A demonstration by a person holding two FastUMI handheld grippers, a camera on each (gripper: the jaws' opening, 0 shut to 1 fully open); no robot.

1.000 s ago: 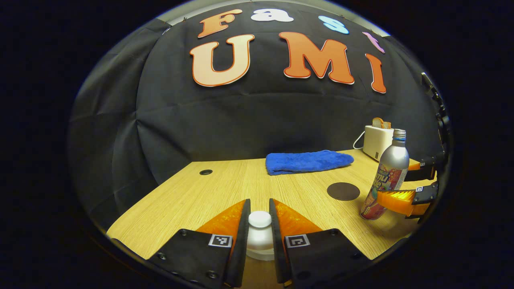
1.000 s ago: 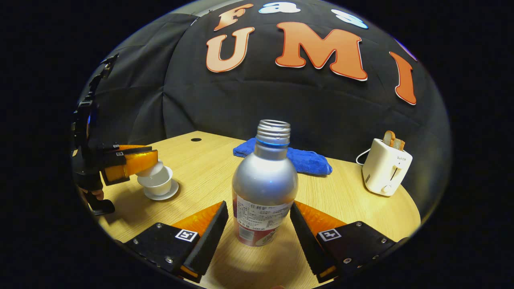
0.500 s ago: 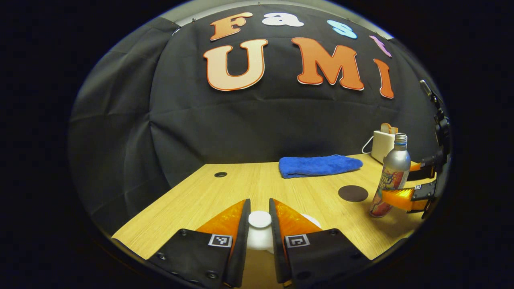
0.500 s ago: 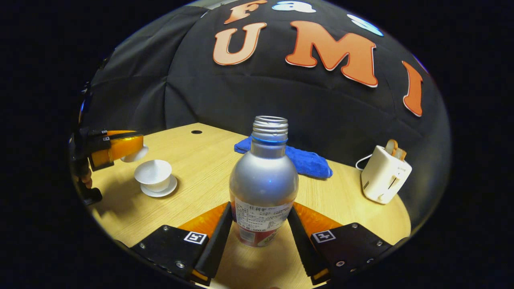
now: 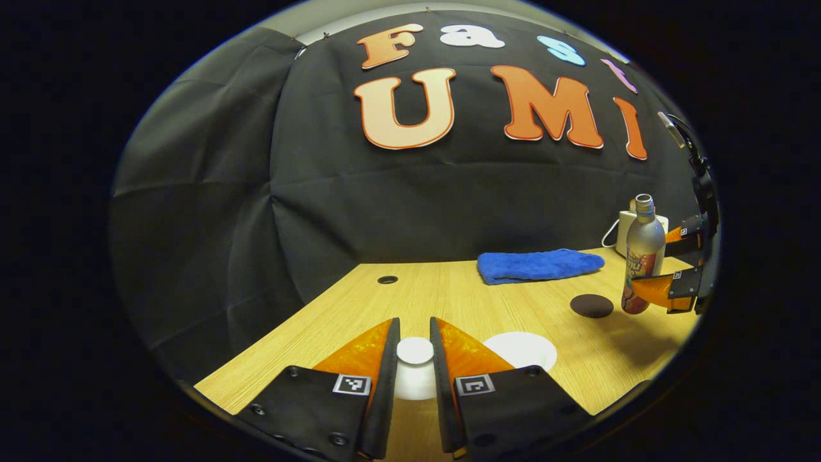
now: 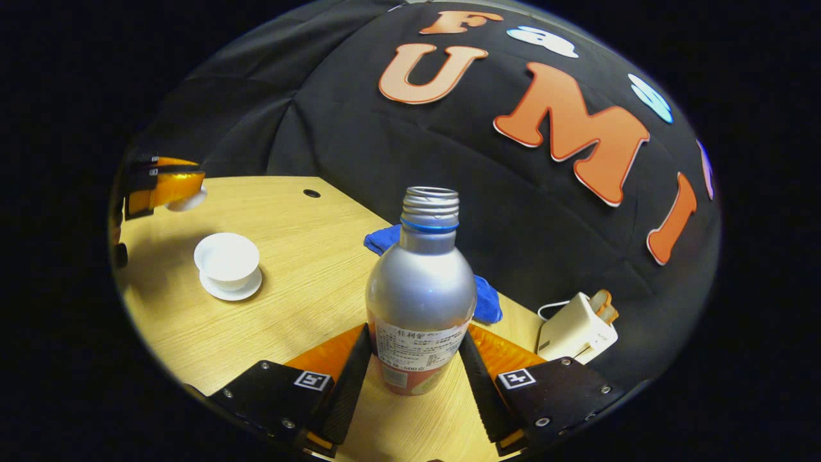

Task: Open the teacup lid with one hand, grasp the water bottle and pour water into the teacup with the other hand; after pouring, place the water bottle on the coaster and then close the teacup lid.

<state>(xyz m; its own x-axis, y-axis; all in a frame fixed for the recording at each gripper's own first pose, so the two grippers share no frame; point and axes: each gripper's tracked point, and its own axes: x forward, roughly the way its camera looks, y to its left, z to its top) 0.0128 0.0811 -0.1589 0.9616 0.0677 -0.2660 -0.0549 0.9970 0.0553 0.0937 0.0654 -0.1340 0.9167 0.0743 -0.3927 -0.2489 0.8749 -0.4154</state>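
Left gripper (image 5: pixel 415 359): I see my two fingers closed tight on the knob of the teacup lid (image 5: pixel 414 369), at 6 o'clock in the left gripper view. The lid is up in the air, off the cup.

Teacup (image 6: pixel 227 257): it is open and white, and it sits on its saucer (image 6: pixel 231 289) at about 9 o'clock in the right gripper view (I cannot see if there is water inside).

Right gripper (image 6: pixel 415 369): my fingers press on both sides of the water bottle (image 6: pixel 421 298), low on its label. The bottle is silver and has no cap.

Bottle from far off: in the left gripper view it is at 3 o'clock, standing up straight, and I cannot tell if it touches the table (image 5: pixel 449 301).

Coaster (image 5: pixel 591 305): a dark round spot on the table, just beside the bottle.

Other things: a blue towel (image 5: pixel 539 265) lies at the back of the table, and a white toaster (image 6: pixel 577 333) stands at 4 o'clock in the right gripper view.
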